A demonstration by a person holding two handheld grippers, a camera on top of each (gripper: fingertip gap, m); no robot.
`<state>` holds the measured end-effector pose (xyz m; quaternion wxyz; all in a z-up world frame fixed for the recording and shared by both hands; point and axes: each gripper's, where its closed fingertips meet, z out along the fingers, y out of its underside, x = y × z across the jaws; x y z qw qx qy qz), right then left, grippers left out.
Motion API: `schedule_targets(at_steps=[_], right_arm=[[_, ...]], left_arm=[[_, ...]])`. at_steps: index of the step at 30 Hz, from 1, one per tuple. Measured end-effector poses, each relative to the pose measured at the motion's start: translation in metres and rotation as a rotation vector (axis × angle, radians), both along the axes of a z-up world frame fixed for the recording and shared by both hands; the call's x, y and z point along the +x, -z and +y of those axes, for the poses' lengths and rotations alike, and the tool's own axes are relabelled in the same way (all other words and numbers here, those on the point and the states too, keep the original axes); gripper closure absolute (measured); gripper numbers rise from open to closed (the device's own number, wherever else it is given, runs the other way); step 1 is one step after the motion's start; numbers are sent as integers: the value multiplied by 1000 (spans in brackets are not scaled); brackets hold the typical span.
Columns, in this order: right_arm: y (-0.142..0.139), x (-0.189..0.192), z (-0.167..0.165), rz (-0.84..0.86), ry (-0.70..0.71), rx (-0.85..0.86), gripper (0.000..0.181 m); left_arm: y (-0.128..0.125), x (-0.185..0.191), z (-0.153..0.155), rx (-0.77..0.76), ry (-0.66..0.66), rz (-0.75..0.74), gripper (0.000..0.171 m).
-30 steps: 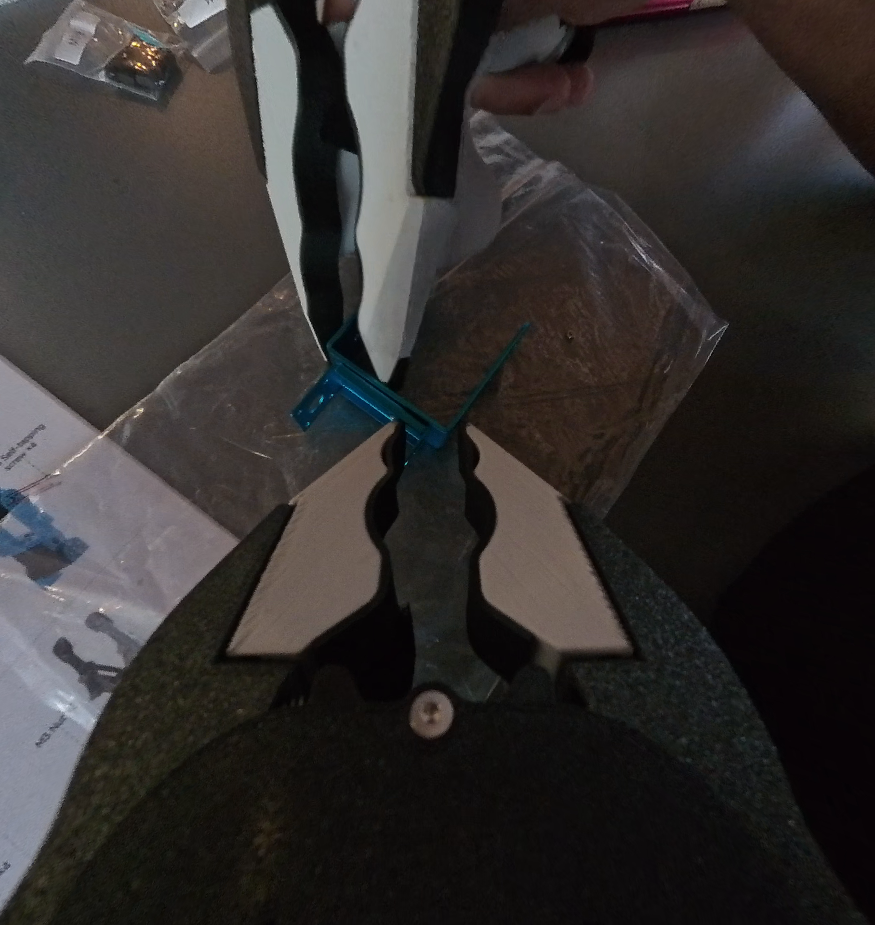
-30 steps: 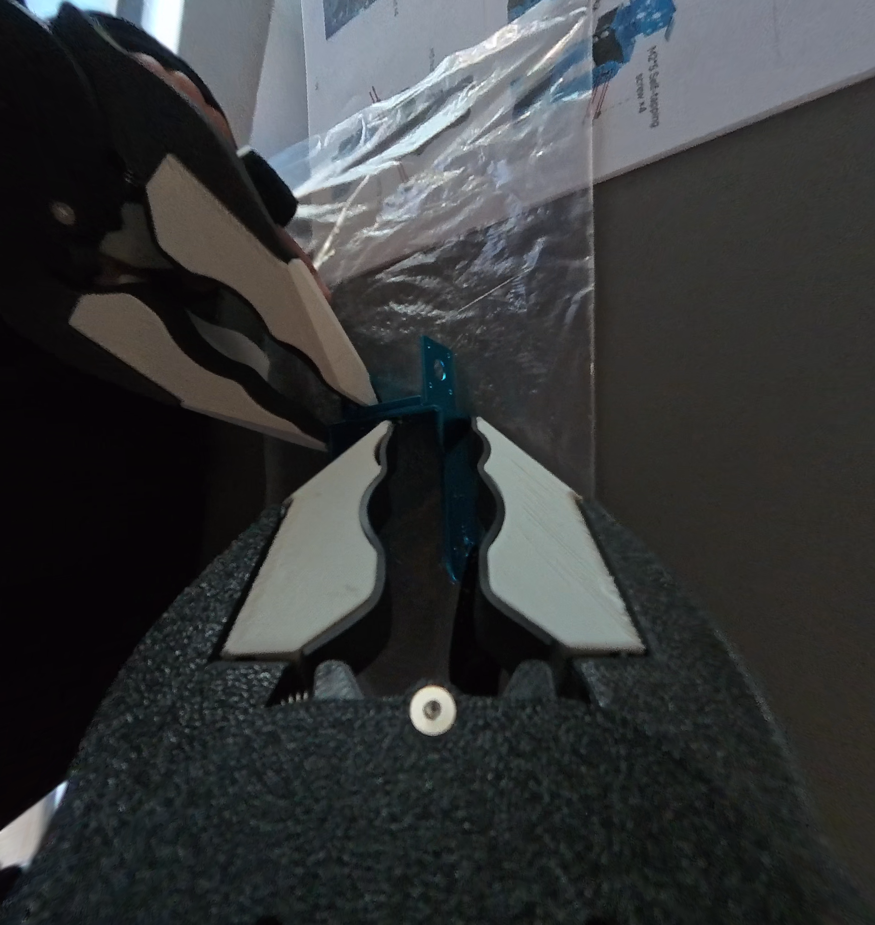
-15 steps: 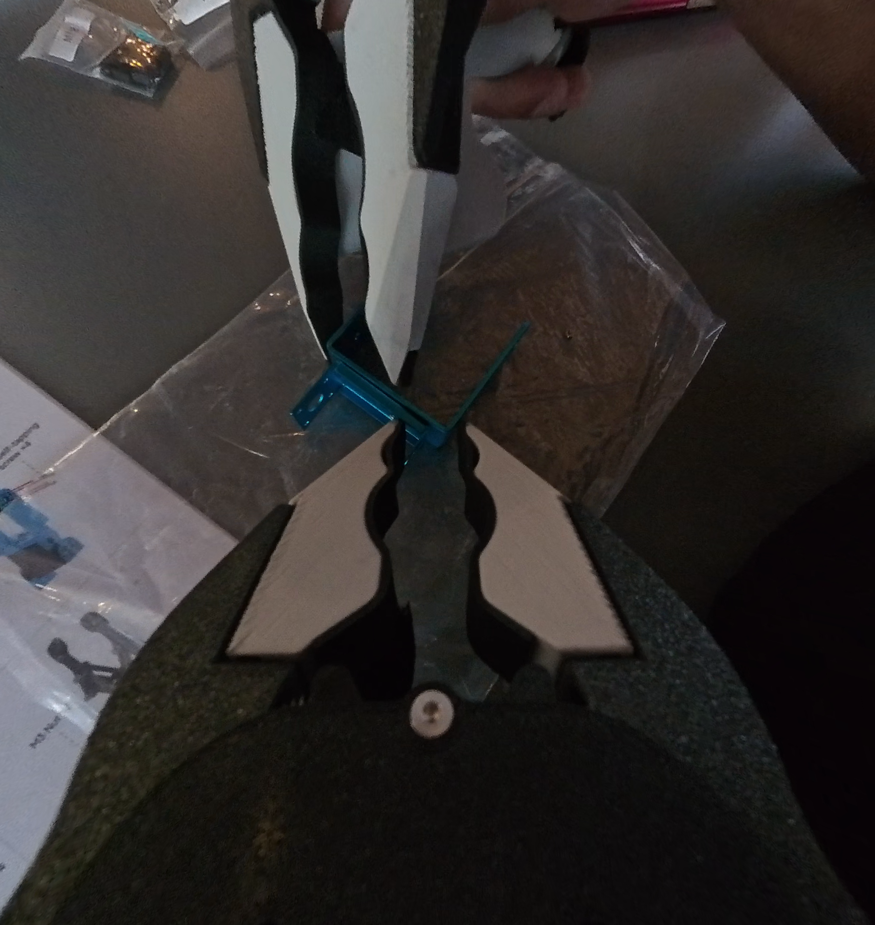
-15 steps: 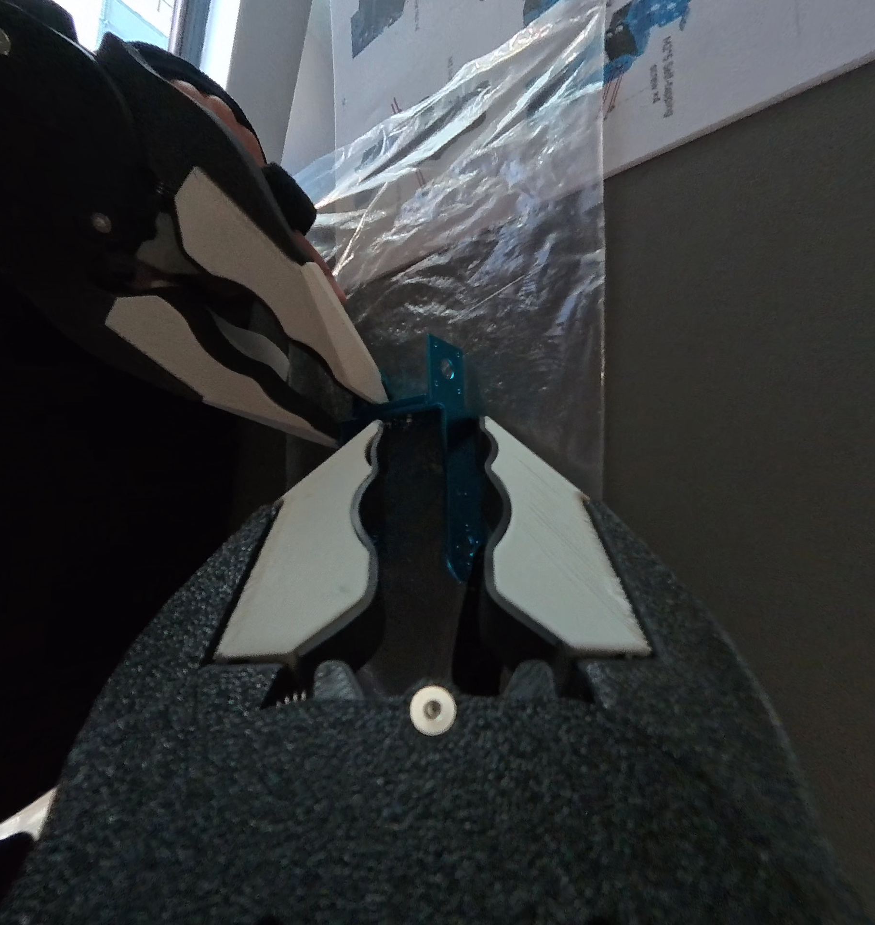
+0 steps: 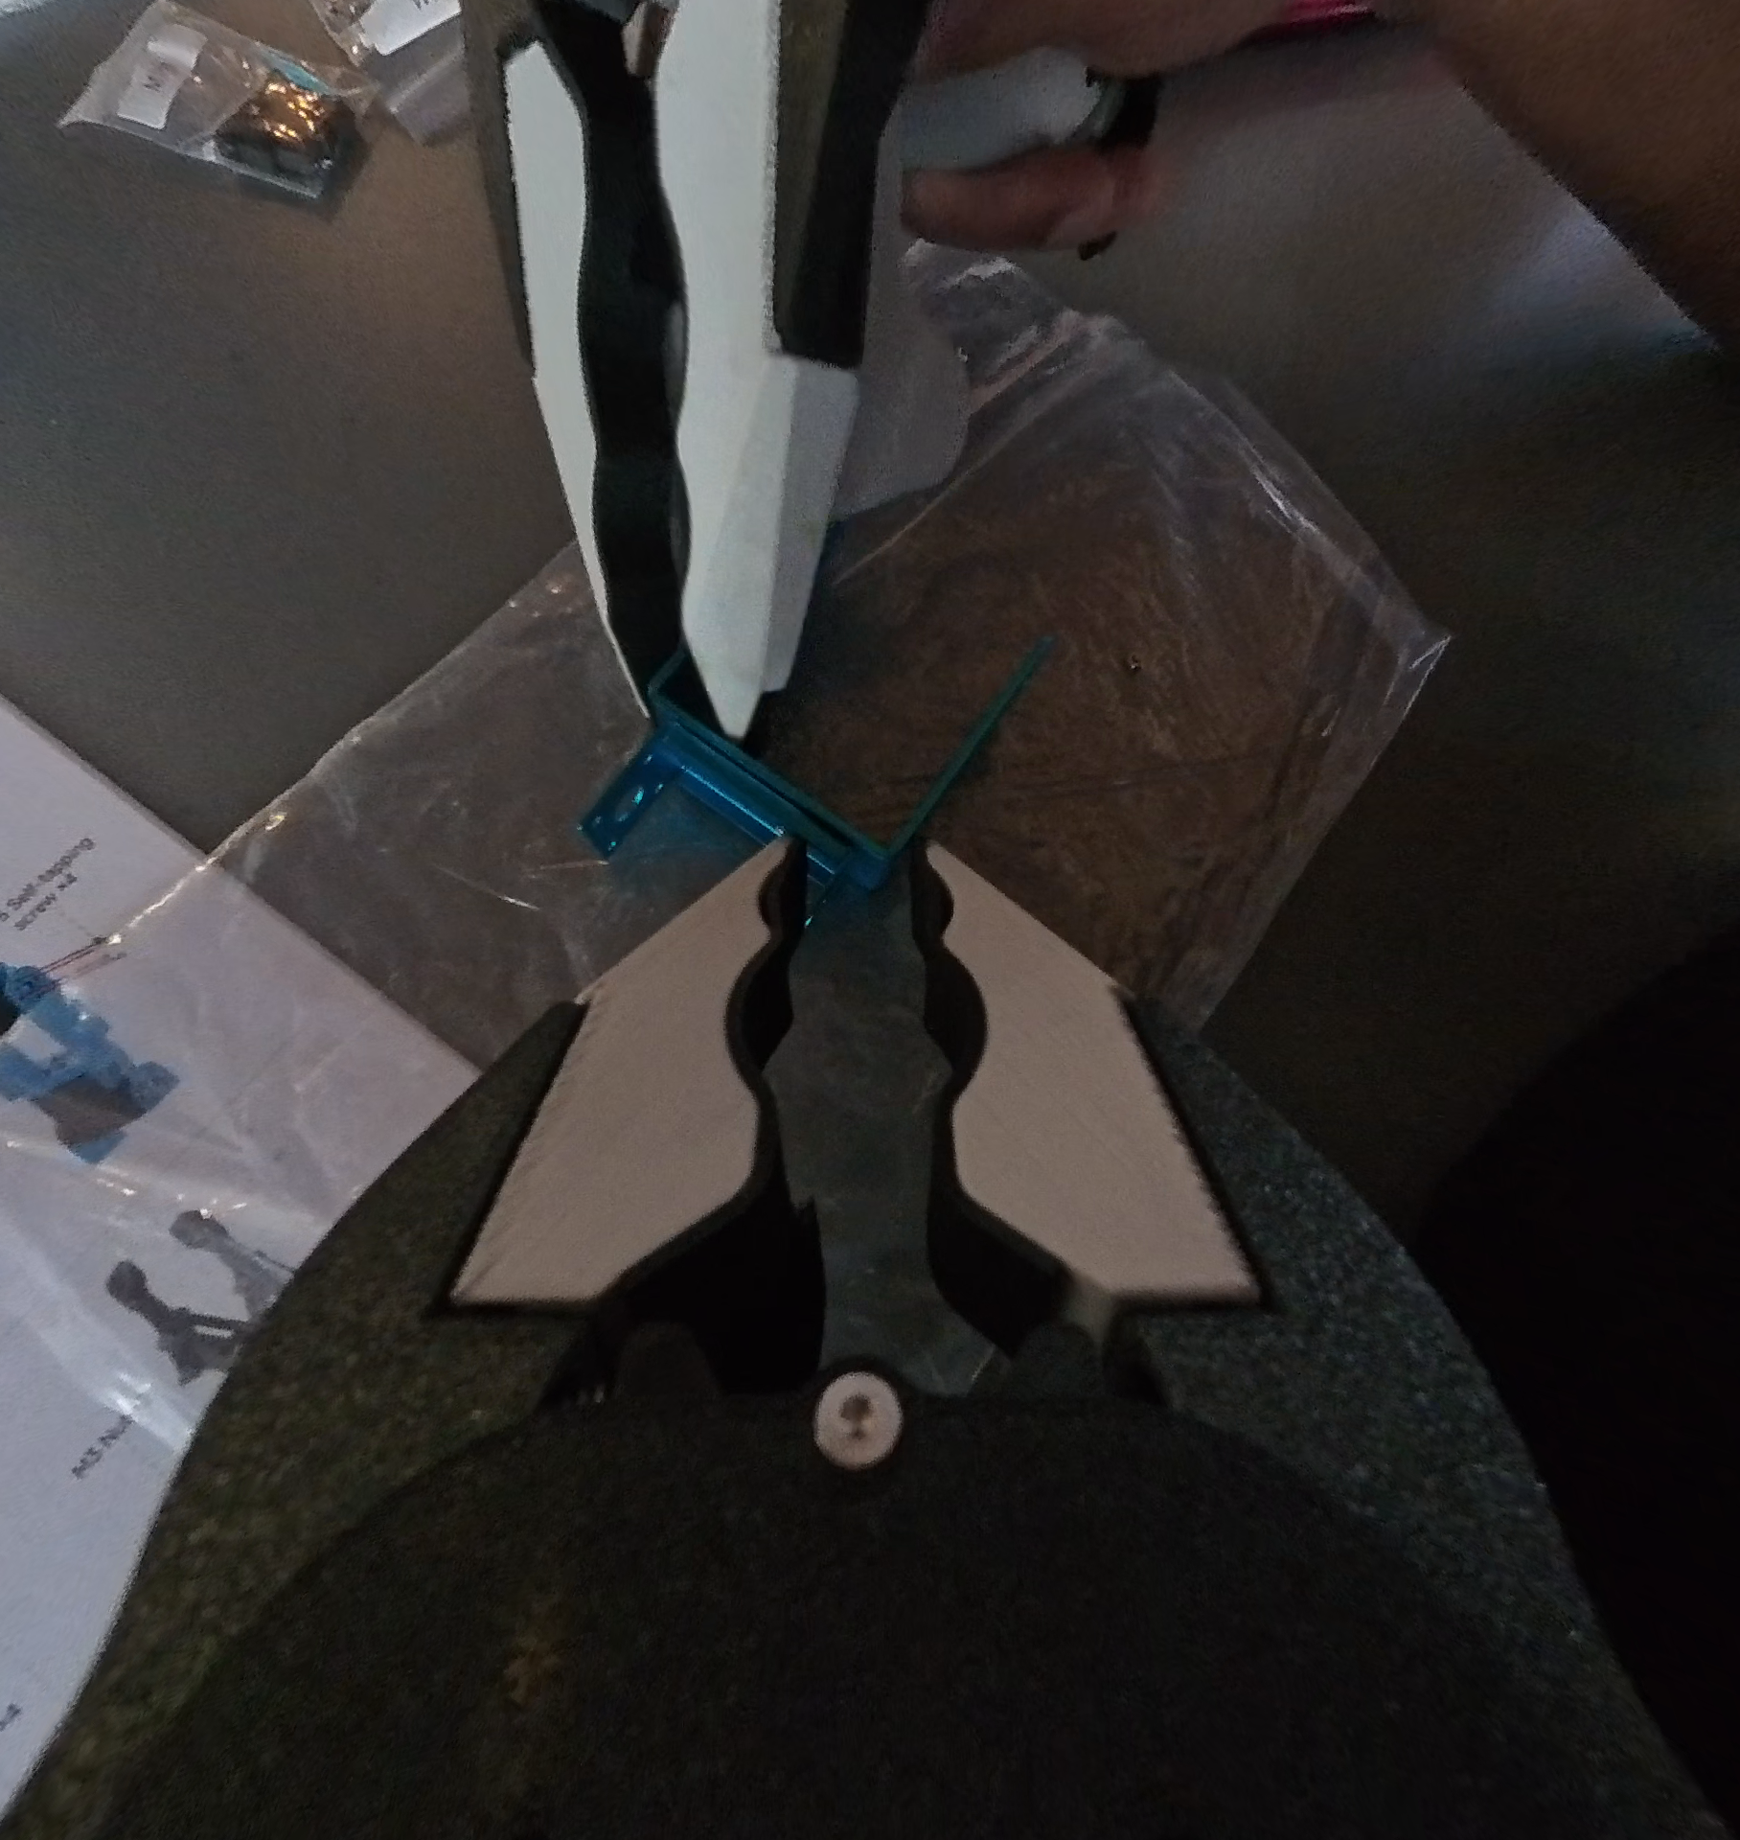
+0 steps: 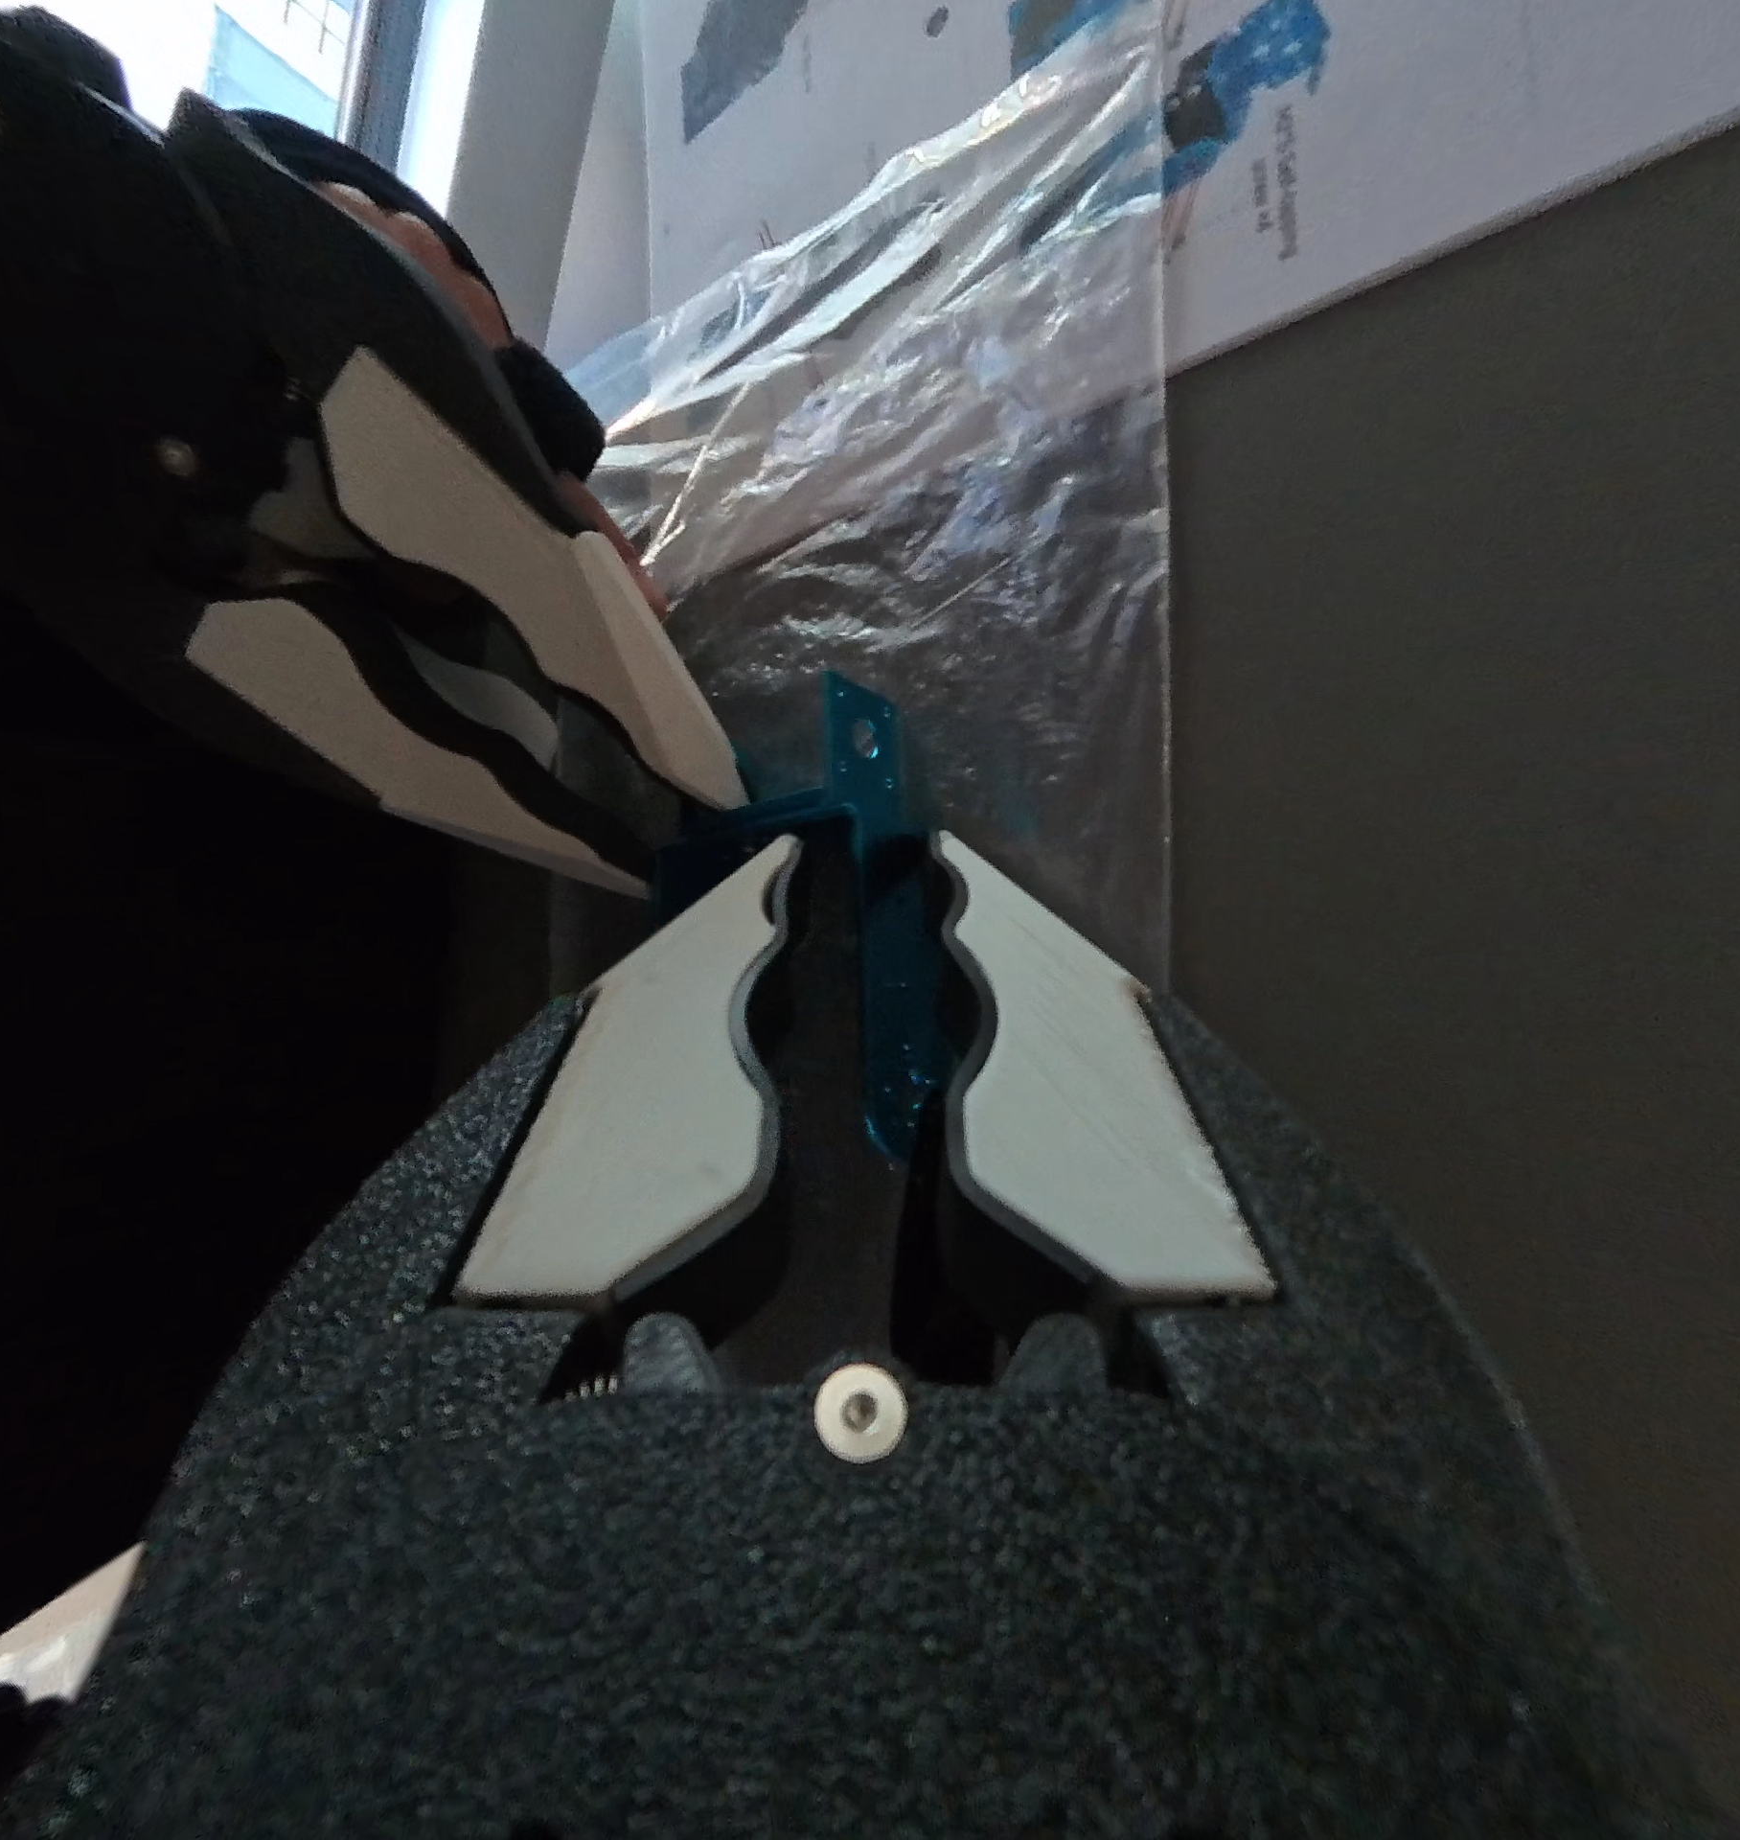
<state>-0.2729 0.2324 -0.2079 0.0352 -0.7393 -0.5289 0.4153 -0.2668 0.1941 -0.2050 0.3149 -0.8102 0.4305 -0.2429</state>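
Observation:
A blue metal bracket (image 5: 727,787) is held above a clear plastic bag (image 5: 1145,697) on the dark table (image 5: 199,448). My left gripper (image 5: 858,851) is shut on the bracket's near corner. My right gripper (image 5: 692,712) comes down from the top of the left wrist view and is shut on the bracket's far end. In the right wrist view the bracket (image 6: 896,996) runs between the fingers of my right gripper (image 6: 864,844), with a holed flange sticking out past the tips. My left gripper (image 6: 695,844) meets it from the upper left.
A white instruction sheet (image 5: 99,1045) lies at the left, partly under the bag, and shows in the right wrist view (image 6: 1443,149). Small bags of parts (image 5: 229,110) lie at the far left. A hand (image 5: 1025,199) holds the right gripper at the top. The left gripper's tips are roughly 4 cm from the right gripper's.
The right gripper has tilted and shifted slightly over the bracket's far end. The bracket and the left gripper have stayed almost still. Both grips are unchanged.

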Motion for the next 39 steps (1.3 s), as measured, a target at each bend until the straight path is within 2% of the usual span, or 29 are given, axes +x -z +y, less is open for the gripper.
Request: schedule_targets(at_steps=[3,5,7,9,11,13,15,17,18,20,22,24,26,28,33,36,39], right_arm=[[-11,2,5,43,16,-3,151],[-30,7,13,109,44,21,150],[-61,13,14,238,41,34,143],[-93,19,10,402,30,39,134],[-105,21,11,517,40,154,143],[-94,21,11,535,1,295,142],[-83,20,11,494,5,301,144],[-71,19,9,443,-7,268,125],[-62,20,11,396,-4,257,129],[-46,22,15,320,11,263,119],[-33,25,15,233,6,274,118],[-27,27,11,162,-6,296,119],[-21,32,9,66,-26,321,113],[-14,34,4,-12,-57,341,118],[-12,23,5,-32,-76,389,123],[-5,12,-4,-49,-119,373,122],[-2,3,-9,-49,-139,382,127]], left_arm=[[0,-1,2,11,-7,3,152],[-3,-2,3,31,-5,3,140],[-7,-6,3,42,1,7,123],[-18,-10,-2,50,36,-15,116],[-32,-17,-5,73,105,-52,113],[-43,-30,2,129,180,-59,111],[-52,-41,12,198,270,-34,106],[-59,-44,23,287,376,-40,106],[-57,-45,27,310,428,-31,105],[-46,-43,35,312,504,-5,102],[-30,-42,35,260,583,20,98],[-16,-39,35,216,621,32,97],[-10,-34,31,182,644,16,97],[-5,-29,27,166,666,2,97],[8,-19,28,144,683,28,99],[7,-18,28,172,710,40,120],[5,-15,26,168,716,27,125]])
